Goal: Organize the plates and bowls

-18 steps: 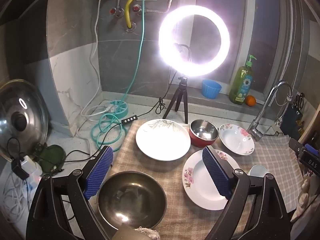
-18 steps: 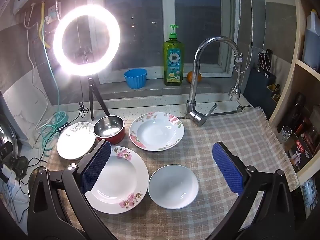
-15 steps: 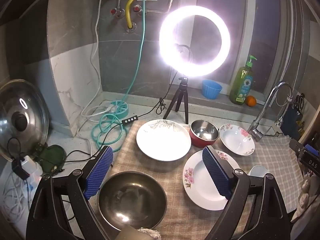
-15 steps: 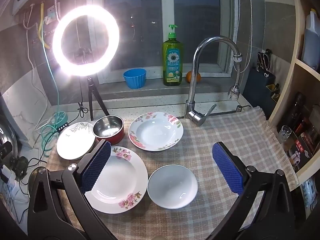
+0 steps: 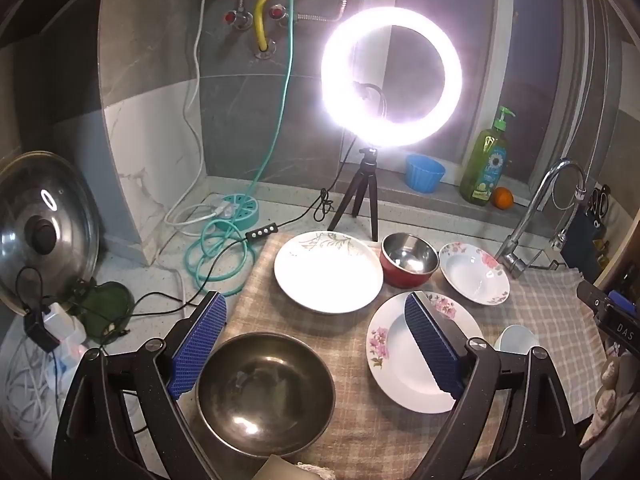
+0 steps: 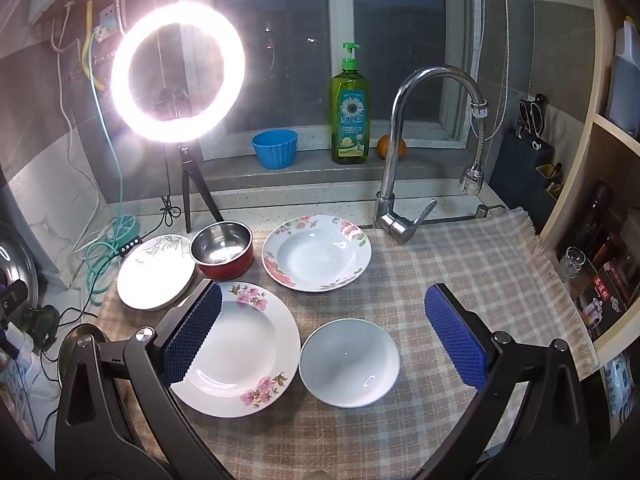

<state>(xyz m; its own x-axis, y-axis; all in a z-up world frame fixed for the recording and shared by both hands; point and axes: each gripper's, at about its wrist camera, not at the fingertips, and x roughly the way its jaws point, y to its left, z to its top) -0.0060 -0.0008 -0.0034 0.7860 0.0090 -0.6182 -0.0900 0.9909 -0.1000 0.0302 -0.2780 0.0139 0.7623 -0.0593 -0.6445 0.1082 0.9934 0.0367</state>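
Note:
On a checked cloth (image 6: pixel 460 280) lie several dishes. A dark steel bowl (image 5: pixel 266 396) sits nearest in the left wrist view, under my open left gripper (image 5: pixel 316 340), which holds nothing. Behind it are a white plate with a green sprig (image 5: pixel 328 272), a red steel-lined bowl (image 5: pixel 408 258), a small floral deep plate (image 5: pixel 474 274) and a large floral plate (image 5: pixel 400 360). In the right wrist view my right gripper (image 6: pixel 324 332) hangs open above the large floral plate (image 6: pixel 240 344) and a small white bowl (image 6: pixel 350 362). The red bowl (image 6: pixel 222 248) and far floral plate (image 6: pixel 316 252) lie beyond.
A ring light on a tripod (image 6: pixel 178 72) stands at the back left with cables (image 5: pixel 216 248) coiled beside it. A faucet (image 6: pixel 400 152) rises behind the cloth. A soap bottle (image 6: pixel 349 112), blue cup (image 6: pixel 275 148) and orange sit on the sill. A pot lid (image 5: pixel 44 232) leans at left; shelves at right.

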